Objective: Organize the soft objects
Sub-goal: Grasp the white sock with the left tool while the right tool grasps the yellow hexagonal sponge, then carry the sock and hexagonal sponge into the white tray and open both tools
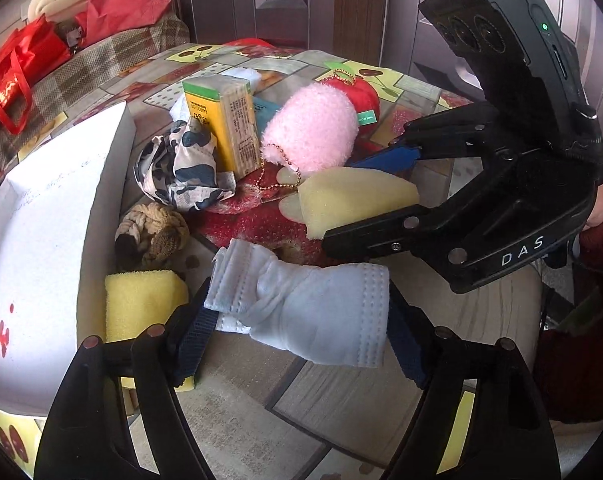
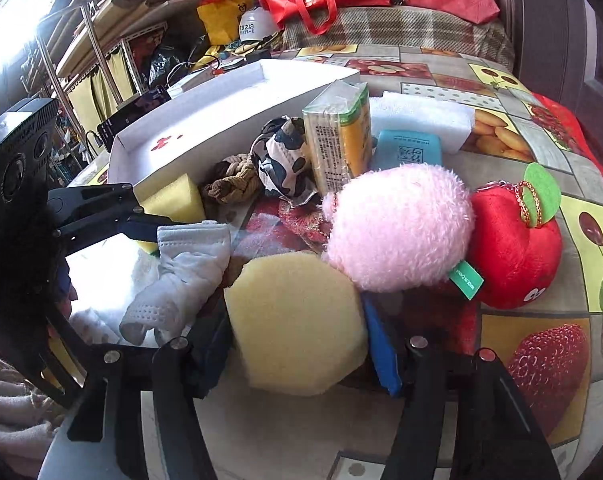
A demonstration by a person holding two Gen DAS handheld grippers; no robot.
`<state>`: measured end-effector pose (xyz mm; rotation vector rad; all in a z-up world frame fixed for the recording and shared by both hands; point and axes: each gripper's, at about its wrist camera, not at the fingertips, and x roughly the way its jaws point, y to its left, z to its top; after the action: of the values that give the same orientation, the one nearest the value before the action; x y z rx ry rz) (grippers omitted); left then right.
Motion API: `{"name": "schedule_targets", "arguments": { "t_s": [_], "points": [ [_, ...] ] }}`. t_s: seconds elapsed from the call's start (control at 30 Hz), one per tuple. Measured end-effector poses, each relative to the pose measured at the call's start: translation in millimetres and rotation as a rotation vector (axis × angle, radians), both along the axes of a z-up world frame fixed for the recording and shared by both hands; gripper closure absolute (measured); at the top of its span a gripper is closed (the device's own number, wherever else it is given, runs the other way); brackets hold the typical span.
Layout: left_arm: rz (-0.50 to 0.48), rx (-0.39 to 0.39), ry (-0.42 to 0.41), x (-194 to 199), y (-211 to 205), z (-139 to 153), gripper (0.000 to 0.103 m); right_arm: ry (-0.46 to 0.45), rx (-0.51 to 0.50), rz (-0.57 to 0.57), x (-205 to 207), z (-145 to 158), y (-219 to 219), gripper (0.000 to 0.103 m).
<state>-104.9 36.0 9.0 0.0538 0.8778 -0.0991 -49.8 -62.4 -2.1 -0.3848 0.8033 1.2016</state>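
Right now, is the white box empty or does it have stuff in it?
Empty, as far as shown. The white box shows only its bare inside with small red printed marks; the soft things all lie outside it on the table.

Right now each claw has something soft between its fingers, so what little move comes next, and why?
Probably lift both a little, then carry them toward the white box. The left gripper pinches the white face mask, and the right gripper squeezes the pale yellow sponge. Both things still sit among the pile, and the box looks almost bare.
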Motion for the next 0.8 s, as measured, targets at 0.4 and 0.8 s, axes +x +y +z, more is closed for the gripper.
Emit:
{"name": "schedule_targets", "arguments": {
  "t_s": [0.4, 0.8],
  "points": [
    [0.062, -0.032, -0.204, -26.5, 11.7, 27.0, 0.048, -0.134, 0.342, -0.138, -1.1, 51.7, -54.3, 0.045],
    [0.302, -0.040, -0.517, -75.3, 52.4, 54.7, 0.048, -0.282, 0.508, -0.364, 4.7, 57.5, -59.0, 0.044]
  ]
}}
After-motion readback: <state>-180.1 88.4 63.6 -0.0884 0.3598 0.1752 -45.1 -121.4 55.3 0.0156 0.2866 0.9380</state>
